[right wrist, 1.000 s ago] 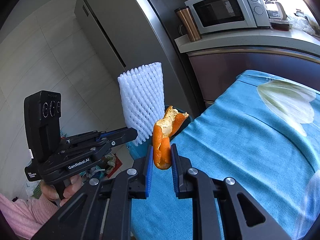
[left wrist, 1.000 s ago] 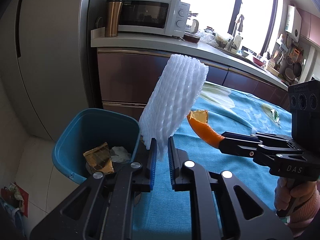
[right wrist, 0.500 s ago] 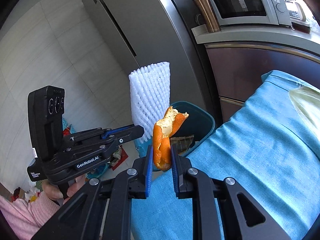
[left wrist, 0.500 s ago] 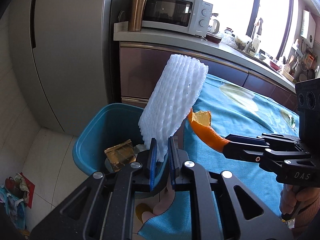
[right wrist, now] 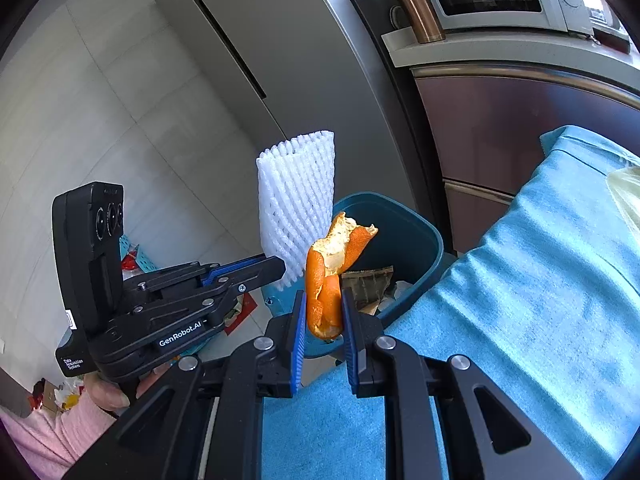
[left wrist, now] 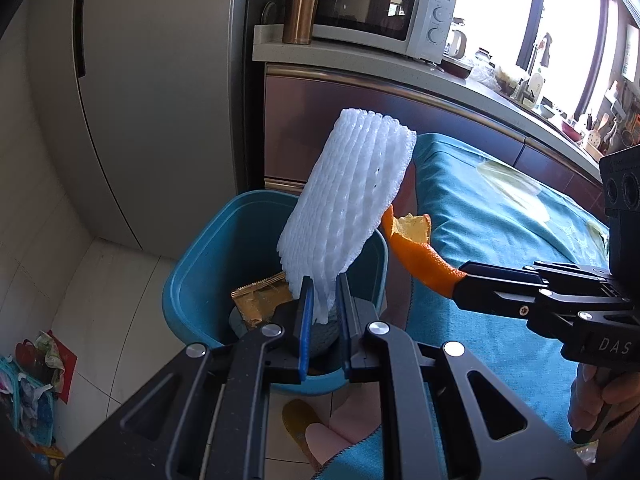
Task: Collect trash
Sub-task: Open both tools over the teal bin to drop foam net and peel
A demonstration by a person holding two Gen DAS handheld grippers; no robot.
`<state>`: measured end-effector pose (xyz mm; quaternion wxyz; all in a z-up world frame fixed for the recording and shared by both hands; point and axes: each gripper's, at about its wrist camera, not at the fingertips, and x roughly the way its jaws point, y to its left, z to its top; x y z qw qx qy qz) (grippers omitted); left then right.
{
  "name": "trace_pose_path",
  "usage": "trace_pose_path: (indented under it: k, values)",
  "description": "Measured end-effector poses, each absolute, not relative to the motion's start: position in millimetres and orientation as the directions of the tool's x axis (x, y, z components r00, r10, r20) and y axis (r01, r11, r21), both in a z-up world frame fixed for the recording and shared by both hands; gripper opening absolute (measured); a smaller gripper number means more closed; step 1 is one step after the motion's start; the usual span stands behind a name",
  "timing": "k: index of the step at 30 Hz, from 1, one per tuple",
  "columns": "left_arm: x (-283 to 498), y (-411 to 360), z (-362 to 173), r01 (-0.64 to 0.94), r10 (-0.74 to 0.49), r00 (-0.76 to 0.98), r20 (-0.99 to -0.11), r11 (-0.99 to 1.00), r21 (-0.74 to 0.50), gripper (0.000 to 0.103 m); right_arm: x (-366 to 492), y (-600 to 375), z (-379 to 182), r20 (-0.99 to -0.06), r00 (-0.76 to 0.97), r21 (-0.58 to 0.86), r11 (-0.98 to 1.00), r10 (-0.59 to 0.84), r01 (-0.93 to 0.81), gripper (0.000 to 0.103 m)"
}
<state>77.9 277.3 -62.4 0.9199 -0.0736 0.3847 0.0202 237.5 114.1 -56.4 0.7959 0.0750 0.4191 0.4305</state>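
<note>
Foam fruit net (left wrist: pixel 347 208) and orange peel (right wrist: pixel 326 276), both held above the blue trash bin (left wrist: pixel 200 260).
Left gripper (left wrist: pixel 323 312) pinches the net's lower end over the bin's opening; right gripper (right wrist: pixel 323 320) clamps the peel just beside it, at the edge of the teal tablecloth (left wrist: pixel 500 232). A gold wrapper (left wrist: pixel 256 300) lies in the bin; microwave (left wrist: pixel 372 12) and copper tumbler (left wrist: pixel 302 4) stand behind.

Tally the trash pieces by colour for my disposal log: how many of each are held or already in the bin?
White: 1, the white foam mesh fruit sleeve held by the left gripper.
Orange: 1, the curled orange peel held by the right gripper.
Gold-brown: 1, the crumpled gold-brown foil wrapper in the blue plastic bin.
Total: 3.
</note>
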Motion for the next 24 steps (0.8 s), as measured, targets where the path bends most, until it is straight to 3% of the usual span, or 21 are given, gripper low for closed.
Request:
trace_pose_path:
  k: [24]
  values:
    - [111, 289, -97, -0.149, 0.002, 0.648, -0.761, 0.981, -0.124, 0.012, 262, 149, -76, -0.659, 0.25, 0.474, 0.65, 0.71, -0.594, 0.016]
